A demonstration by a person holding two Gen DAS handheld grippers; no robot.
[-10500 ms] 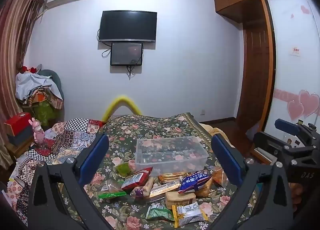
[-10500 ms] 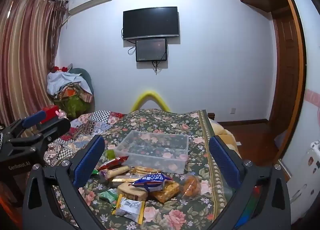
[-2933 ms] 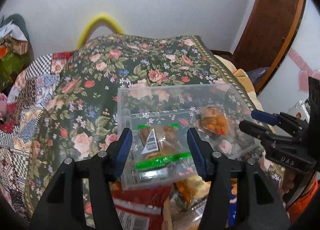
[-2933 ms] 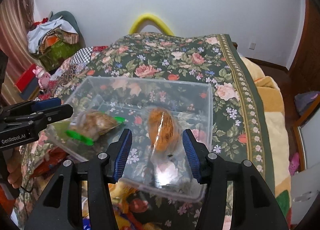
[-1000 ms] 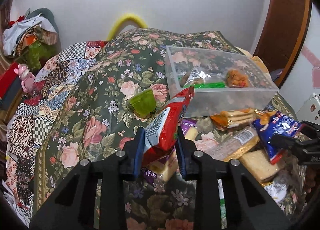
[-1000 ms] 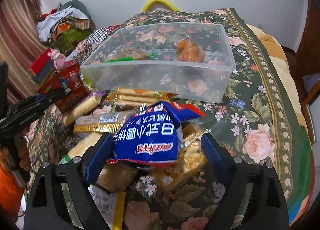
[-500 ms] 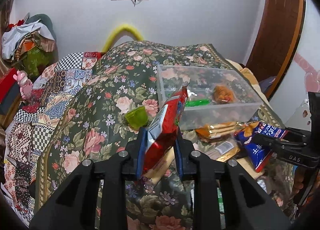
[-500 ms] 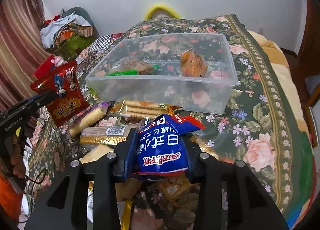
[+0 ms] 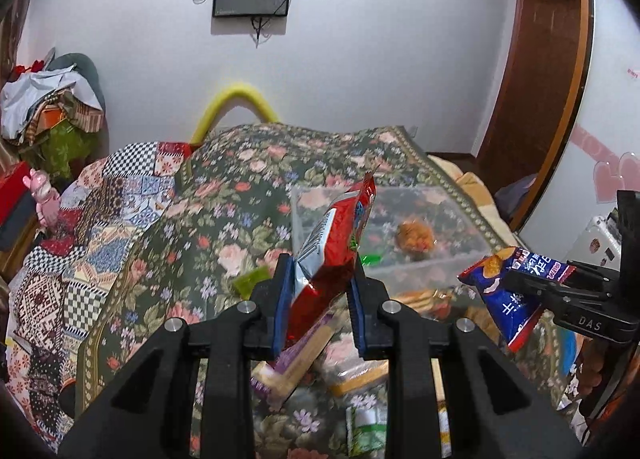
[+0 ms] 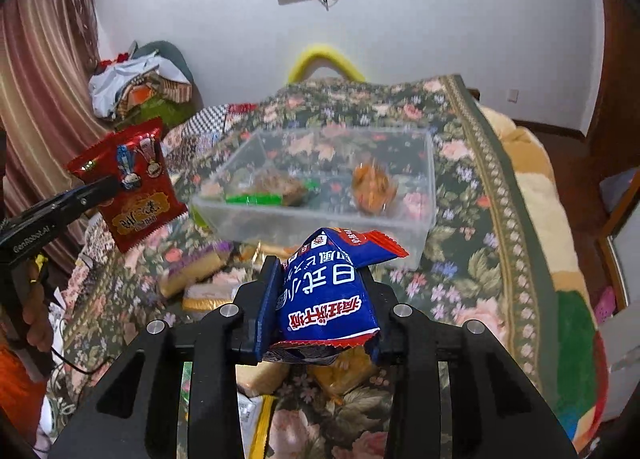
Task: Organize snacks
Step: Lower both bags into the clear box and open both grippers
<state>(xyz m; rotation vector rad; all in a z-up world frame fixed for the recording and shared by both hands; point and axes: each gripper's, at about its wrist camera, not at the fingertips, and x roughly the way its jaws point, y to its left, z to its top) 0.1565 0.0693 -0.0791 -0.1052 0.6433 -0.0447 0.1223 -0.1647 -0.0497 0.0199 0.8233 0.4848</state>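
Fingers of the left gripper [image 9: 320, 291] are being clamped on a red snack bag [image 9: 332, 255], those of the right gripper [image 10: 320, 295] on a blue snack bag [image 10: 328, 299]; both bags are being held above the floral bedspread [image 10: 472, 259], short of the clear bin [image 10: 428, 187].

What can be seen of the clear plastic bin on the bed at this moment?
The clear plastic bin is a rectangular, lidless, see-through tub with slightly frosted walls, sitting upright on the floral bedspread beyond the loose snack pile. Inside lie two packets: a green-edged snack packet toward its left and an orange snack packet toward its right, apart from each other. Neither gripper touches the bin; the red and blue bags are held in the air short of it.
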